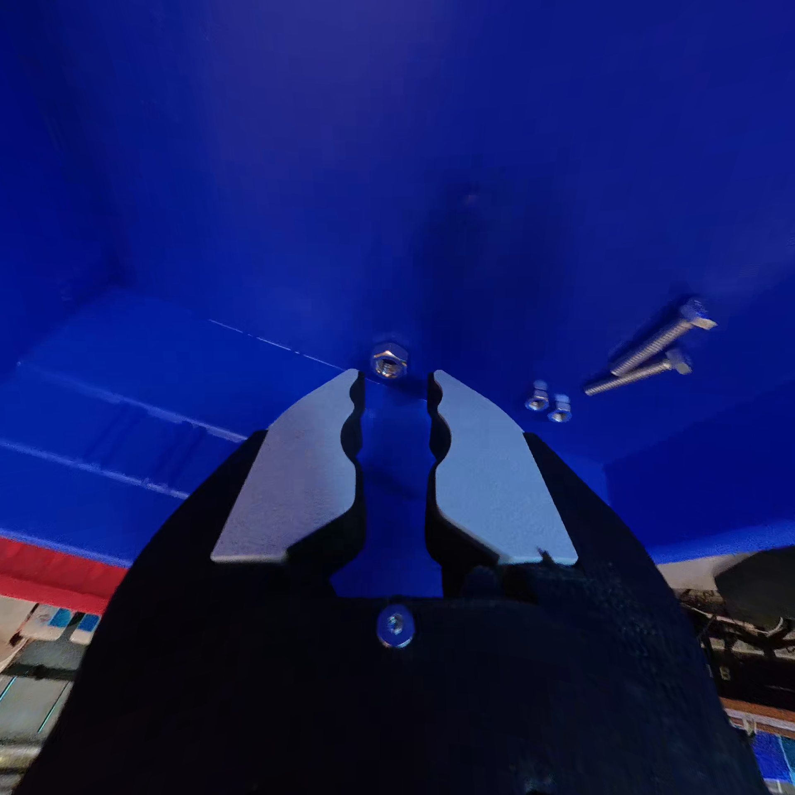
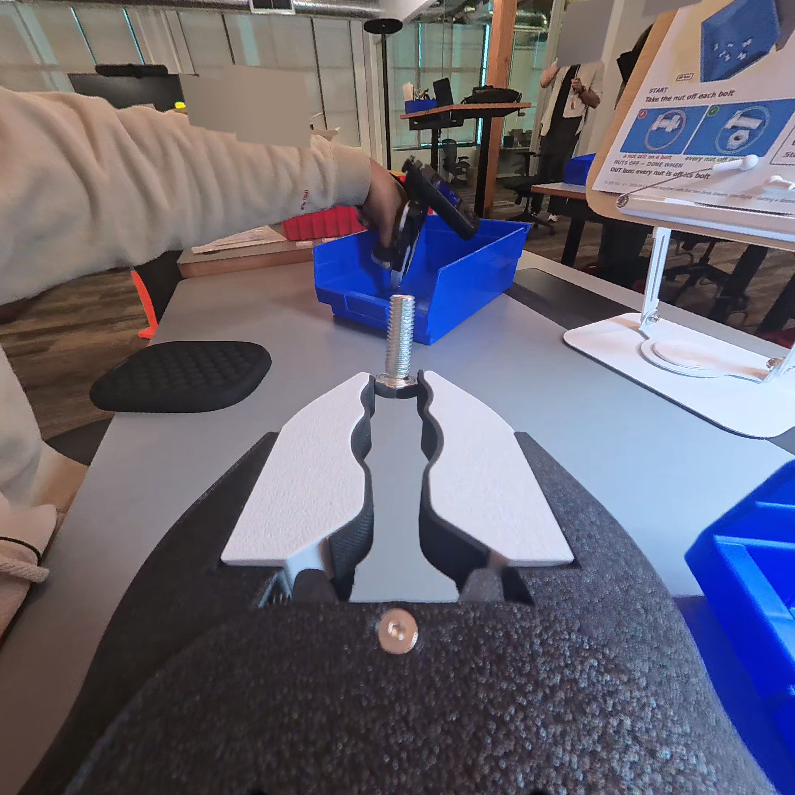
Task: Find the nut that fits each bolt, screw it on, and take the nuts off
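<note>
A: How far along are we?

B: Early, I'd judge. The right gripper [image 2: 395, 378] is clamped on the head of a bare bolt [image 2: 400, 340], held upright at frame centre over the tabletop [image 2: 494, 408].

A: And the nut?

B: Not picked up yet. The left gripper [image 1: 395, 375] is spread apart and empty inside the blue bin [image 1: 258, 215], with a large nut [image 1: 388, 360] just beyond its tips.

A: What's left?

B: Two small nuts [image 1: 547, 406] and two long bolts [image 1: 649, 352], right of centre, lie unpaired.
</note>
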Action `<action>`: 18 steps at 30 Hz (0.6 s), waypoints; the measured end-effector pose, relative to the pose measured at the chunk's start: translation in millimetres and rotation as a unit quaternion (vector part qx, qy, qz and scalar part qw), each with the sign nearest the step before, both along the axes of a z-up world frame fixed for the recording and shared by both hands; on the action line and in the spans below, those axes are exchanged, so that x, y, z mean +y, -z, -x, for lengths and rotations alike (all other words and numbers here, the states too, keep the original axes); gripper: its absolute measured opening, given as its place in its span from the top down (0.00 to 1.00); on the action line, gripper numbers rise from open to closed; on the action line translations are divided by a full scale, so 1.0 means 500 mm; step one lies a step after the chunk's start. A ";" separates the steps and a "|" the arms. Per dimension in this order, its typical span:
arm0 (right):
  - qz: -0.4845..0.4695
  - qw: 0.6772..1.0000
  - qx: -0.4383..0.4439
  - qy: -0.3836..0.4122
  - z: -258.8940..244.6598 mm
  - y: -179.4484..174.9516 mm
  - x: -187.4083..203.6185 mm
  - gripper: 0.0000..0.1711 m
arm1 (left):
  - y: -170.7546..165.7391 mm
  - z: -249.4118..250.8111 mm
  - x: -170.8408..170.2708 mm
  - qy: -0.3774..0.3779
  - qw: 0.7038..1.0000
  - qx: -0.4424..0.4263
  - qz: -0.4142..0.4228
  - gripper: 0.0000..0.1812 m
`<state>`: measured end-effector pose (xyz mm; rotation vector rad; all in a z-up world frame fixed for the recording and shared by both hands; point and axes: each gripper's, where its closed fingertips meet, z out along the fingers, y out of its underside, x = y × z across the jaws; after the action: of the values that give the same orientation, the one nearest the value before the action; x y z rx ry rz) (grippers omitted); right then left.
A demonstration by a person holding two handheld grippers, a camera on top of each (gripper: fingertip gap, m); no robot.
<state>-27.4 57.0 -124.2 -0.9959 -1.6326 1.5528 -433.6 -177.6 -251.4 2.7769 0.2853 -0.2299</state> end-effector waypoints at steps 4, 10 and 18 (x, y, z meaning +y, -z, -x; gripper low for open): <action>0.003 1.000 -0.001 0.000 0.000 0.000 0.005 0.89 | 0.017 0.007 -0.001 -0.004 1.000 -0.011 0.018 0.90; 0.004 1.000 -0.002 -0.002 0.000 0.002 0.005 0.89 | 0.006 -0.004 0.034 0.003 0.999 -0.024 -0.043 0.90; 0.046 0.999 0.026 -0.004 -0.006 -0.032 -0.010 0.89 | -0.370 -0.368 0.336 0.166 0.729 -0.107 -0.655 0.90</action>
<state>-24.6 52.1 -108.3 -0.9891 -1.5439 1.6580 -249.4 -9.7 -66.5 4.2049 -0.2686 0.4101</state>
